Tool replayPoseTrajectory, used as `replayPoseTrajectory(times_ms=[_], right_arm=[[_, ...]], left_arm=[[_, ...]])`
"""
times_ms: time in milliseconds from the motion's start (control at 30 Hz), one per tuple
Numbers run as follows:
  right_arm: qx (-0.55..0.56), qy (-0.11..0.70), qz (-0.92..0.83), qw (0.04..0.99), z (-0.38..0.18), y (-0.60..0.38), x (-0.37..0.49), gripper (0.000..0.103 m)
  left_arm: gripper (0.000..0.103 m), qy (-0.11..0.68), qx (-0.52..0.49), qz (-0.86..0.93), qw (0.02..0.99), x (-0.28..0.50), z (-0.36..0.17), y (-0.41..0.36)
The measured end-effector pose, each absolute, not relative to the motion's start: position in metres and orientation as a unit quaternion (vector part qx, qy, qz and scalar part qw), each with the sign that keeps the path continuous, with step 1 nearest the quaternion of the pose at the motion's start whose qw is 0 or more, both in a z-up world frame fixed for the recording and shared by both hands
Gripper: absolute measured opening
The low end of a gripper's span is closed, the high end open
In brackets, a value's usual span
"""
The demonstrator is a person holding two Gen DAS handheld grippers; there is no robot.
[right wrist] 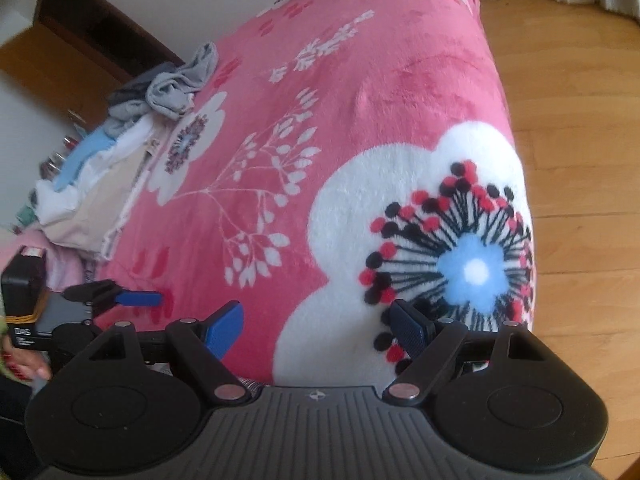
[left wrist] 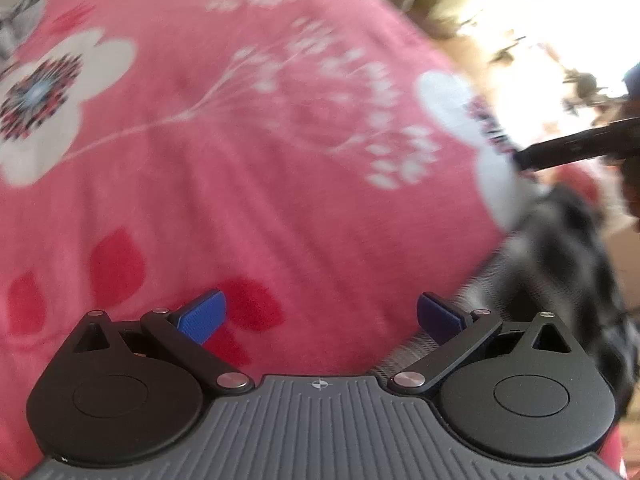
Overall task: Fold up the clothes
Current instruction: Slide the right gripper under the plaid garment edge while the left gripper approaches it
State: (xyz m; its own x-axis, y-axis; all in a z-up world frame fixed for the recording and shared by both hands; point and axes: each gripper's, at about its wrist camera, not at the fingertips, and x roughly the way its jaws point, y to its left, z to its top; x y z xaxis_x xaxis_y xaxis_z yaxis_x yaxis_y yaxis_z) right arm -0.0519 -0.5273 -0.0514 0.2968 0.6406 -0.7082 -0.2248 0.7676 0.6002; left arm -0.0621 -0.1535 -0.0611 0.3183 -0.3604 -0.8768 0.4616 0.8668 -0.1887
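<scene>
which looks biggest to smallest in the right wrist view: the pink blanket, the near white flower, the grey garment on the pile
1. pink blanket, by far.
2. near white flower, though it lies close to the camera, which enlarges it.
3. grey garment, farther off on the clothes pile, so its true size against the flower is unsure.

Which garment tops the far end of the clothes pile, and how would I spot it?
Start from the pink floral fleece blanket covering the bed, then follow its left edge to the heap of clothes by the wall. At the heap's far end sits a crumpled grey garment. Unlike the white, beige and light blue pieces nearer the camera, it is bunched up and grey.
</scene>
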Motion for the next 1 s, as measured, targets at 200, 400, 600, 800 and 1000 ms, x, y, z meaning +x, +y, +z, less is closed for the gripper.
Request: replayPoseTrajectory(times_ms=[200, 400, 600, 800, 1000], right_arm=[[0.246, 0.527, 0.295, 0.758, -0.060, -0.551, -0.065, 0.083], [0.264, 0.533, 0.325, 0.735, -0.071, -0.561, -0.057, 0.083], [0.313, 0.540, 0.344, 0.702, -0.088, -0.587, -0.071, 0.083], [0.360, 0.532, 0.354, 0.680, -0.102, -0.603, -0.079, 0.083], [0.397, 0.532, 0.366, 0.652, -0.113, -0.613, -0.100, 0.083]], left_arm=[[0.103, 0.511, 0.038, -0.363, 0.778, -0.075, -0.069, -0.139], [0.103, 0.502, 0.035, -0.435, 0.747, -0.084, -0.073, -0.134], [0.102, 0.511, -0.005, -0.458, 0.727, -0.079, -0.077, -0.130], [0.099, 0.531, -0.033, -0.467, 0.706, -0.065, -0.081, -0.134], [0.099, 0.550, -0.061, -0.467, 0.689, -0.074, -0.083, -0.119]])
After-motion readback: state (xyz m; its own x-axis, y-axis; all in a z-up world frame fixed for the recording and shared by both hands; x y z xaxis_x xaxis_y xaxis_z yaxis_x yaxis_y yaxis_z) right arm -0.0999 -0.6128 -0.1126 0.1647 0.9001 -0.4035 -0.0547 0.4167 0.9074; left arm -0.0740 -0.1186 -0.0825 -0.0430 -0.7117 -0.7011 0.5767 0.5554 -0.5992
